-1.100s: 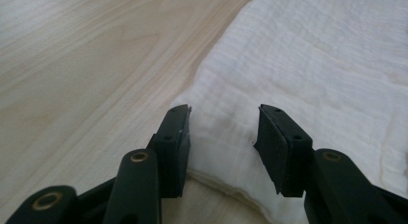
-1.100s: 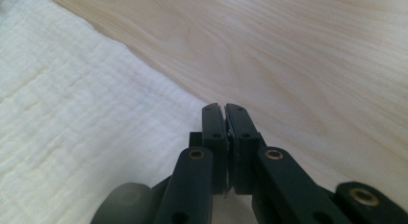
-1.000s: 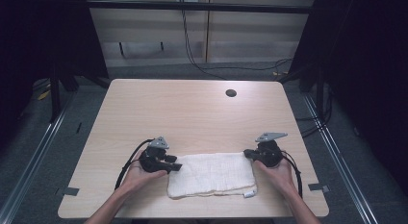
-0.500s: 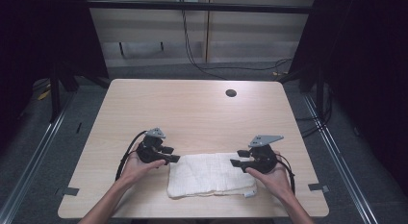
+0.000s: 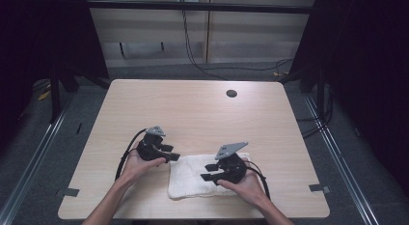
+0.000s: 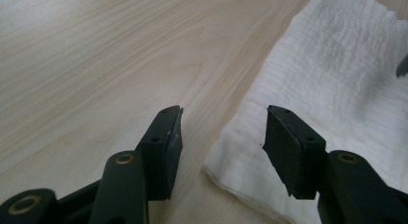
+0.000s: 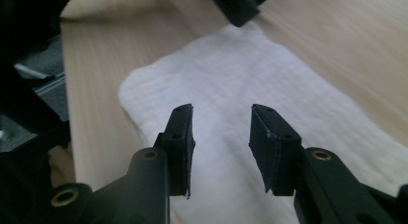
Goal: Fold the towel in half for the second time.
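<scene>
White folded towel (image 5: pixel 193 179) near worktop (image 5: pixel 193 109) front edge; left gripper (image 5: pixel 170 153) spread, closing at its left end; right gripper (image 5: pixel 208 171) spread above its middle, just narrowing, nothing pinched.

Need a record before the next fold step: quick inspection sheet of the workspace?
Surface: light wood table, dark round hole near far edge.
Job's things: white folded towel flat near front edge.
Clutter: nothing seen.
Grippers: left tongs open at the towel's left edge, jaws just opening; right tongs open above the towel, jaws just closing partway, nothing gripped.
Cables: black cable trails from left tongs.
Surroundings: floor rails, floor wires.
</scene>
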A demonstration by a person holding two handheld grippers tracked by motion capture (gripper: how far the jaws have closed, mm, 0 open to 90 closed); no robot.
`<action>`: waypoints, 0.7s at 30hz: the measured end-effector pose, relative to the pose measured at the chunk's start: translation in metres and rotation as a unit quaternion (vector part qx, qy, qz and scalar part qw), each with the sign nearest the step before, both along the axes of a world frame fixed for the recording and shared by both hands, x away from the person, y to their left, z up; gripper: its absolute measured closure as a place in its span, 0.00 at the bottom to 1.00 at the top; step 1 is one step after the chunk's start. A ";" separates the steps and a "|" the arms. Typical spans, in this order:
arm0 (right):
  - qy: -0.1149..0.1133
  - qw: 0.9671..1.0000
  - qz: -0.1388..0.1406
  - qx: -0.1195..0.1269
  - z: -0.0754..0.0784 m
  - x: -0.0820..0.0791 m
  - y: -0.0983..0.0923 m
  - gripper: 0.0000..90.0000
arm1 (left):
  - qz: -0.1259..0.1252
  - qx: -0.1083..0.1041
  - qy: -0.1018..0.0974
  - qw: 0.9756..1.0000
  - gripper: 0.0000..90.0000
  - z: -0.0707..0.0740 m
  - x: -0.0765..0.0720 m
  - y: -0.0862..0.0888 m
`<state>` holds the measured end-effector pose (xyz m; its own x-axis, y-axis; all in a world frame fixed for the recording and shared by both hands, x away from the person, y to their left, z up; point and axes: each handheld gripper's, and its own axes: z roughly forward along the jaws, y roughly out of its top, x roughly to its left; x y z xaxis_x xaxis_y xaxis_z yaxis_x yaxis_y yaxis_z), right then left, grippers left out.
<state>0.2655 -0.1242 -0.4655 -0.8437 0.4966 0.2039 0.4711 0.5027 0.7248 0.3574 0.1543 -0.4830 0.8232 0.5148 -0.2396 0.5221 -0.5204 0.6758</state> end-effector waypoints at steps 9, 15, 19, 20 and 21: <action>0.013 0.997 0.073 -0.008 -0.011 -0.009 0.059 0.71 | 0.016 -0.002 0.000 1.000 0.51 -0.003 0.000 0.007; 0.007 0.994 0.105 -0.016 -0.016 -0.008 0.082 0.67 | 0.024 -0.001 -0.002 1.000 0.50 -0.004 0.001 0.008; 0.007 0.992 0.119 -0.028 -0.026 -0.009 0.097 0.67 | 0.031 0.000 -0.004 1.000 0.50 -0.005 0.001 0.011; 0.004 0.992 0.123 -0.033 -0.028 -0.011 0.098 0.66 | 0.031 0.000 -0.004 1.000 0.50 -0.005 0.001 0.011; 0.002 0.992 0.125 -0.035 -0.030 -0.013 0.099 0.65 | 0.029 0.003 -0.003 1.000 0.50 -0.005 0.001 0.012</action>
<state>0.2529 -0.0250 -0.4951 -0.9414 0.2849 0.1806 0.3286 0.6534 0.6820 0.3589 0.1660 -0.4876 0.7935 0.5628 -0.2315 0.5472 -0.4935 0.6760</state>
